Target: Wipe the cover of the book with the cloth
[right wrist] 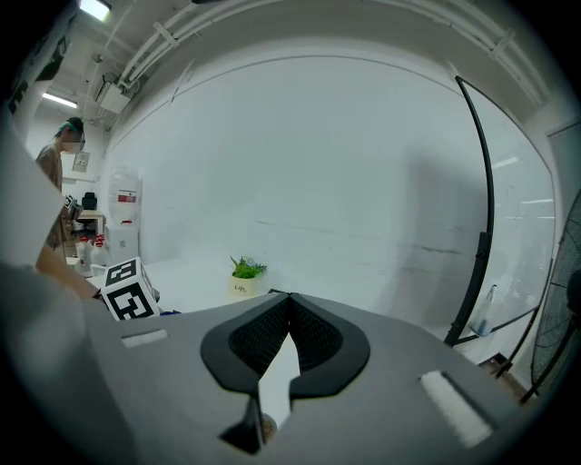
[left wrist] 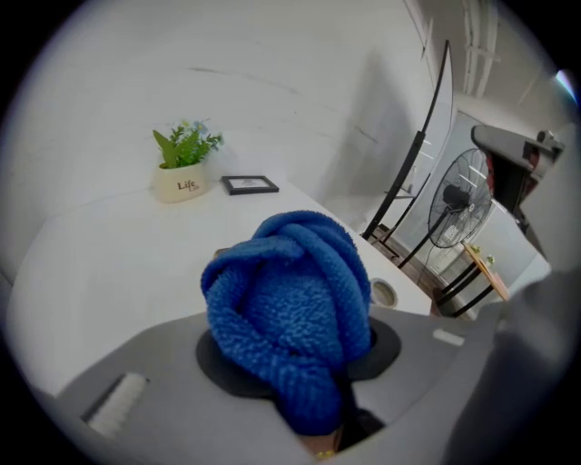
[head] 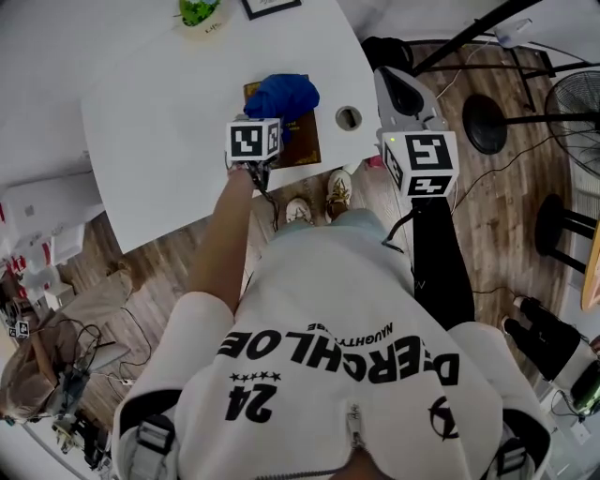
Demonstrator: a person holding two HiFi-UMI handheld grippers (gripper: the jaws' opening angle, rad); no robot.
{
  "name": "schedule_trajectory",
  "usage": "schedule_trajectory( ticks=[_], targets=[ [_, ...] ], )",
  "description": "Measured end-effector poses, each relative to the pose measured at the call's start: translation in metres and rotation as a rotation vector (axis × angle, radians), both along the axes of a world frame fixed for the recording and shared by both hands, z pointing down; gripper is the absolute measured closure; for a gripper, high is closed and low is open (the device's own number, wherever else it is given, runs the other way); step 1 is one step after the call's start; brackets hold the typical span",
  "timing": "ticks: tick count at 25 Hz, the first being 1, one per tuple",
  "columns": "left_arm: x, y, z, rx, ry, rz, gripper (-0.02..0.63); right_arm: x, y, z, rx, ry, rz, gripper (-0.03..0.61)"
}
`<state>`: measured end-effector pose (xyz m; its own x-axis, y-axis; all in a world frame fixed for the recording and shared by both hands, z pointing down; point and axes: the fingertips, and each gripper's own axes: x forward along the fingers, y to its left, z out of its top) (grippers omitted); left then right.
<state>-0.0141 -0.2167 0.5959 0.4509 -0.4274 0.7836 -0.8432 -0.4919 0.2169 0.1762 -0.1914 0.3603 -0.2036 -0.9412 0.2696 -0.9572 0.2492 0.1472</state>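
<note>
A brown book [head: 298,139] lies on the white table [head: 159,122] near its front edge. A bunched blue cloth [head: 287,96] rests on the book's far end. My left gripper [head: 265,120] reaches over the book and is shut on the cloth. In the left gripper view the cloth [left wrist: 290,300] bulges up between the jaws of the left gripper [left wrist: 304,363] and hides the book. My right gripper [head: 405,98] hovers off the table's right side, over the floor. In its own view the right gripper [right wrist: 289,300] has its jaws together with nothing between them.
A potted plant [head: 199,11] and a small picture frame [head: 270,7] stand at the table's far edge. A round cable hole [head: 348,117] sits right of the book. A floor fan [head: 577,112] and a black stand base [head: 485,122] occupy the floor at right.
</note>
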Motion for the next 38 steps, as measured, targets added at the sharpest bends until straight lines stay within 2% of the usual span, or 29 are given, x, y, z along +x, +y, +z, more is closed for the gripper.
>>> schedule_trajectory(
  ticks=[10, 13, 17, 20, 23, 26, 29, 35, 38],
  targets=[
    [-0.09, -0.001, 0.005, 0.0, -0.053, -0.194, 0.411, -0.04, -0.023, 0.0, 0.008, -0.012, -0.107, 0.575],
    [-0.108, 0.002, 0.002, 0.005, -0.047, -0.244, 0.411, -0.051, -0.028, 0.002, 0.005, -0.016, -0.136, 0.577],
    [-0.118, -0.002, -0.02, 0.05, -0.03, -0.282, 0.411, -0.059, -0.032, 0.001, 0.007, -0.022, -0.16, 0.577],
    [-0.1, -0.01, -0.049, 0.119, 0.012, -0.241, 0.411, -0.058, -0.032, 0.001, 0.005, -0.023, -0.158, 0.577],
    [-0.068, -0.015, -0.073, 0.195, 0.023, -0.148, 0.411, -0.052, -0.03, 0.002, 0.004, -0.022, -0.148, 0.577],
    [-0.03, -0.01, -0.082, 0.224, 0.035, -0.052, 0.411, -0.043, -0.028, 0.001, 0.003, -0.022, -0.132, 0.575],
    [0.002, 0.0, -0.079, 0.203, 0.064, 0.014, 0.411, -0.035, -0.025, 0.0, 0.003, -0.021, -0.114, 0.577],
    [0.035, 0.025, -0.045, 0.106, 0.098, 0.081, 0.411, -0.027, -0.017, 0.002, -0.002, -0.022, -0.095, 0.577],
    [0.035, 0.036, -0.023, 0.063, 0.057, 0.097, 0.411, -0.022, -0.015, 0.001, 0.002, -0.027, -0.088, 0.577]
  ],
)
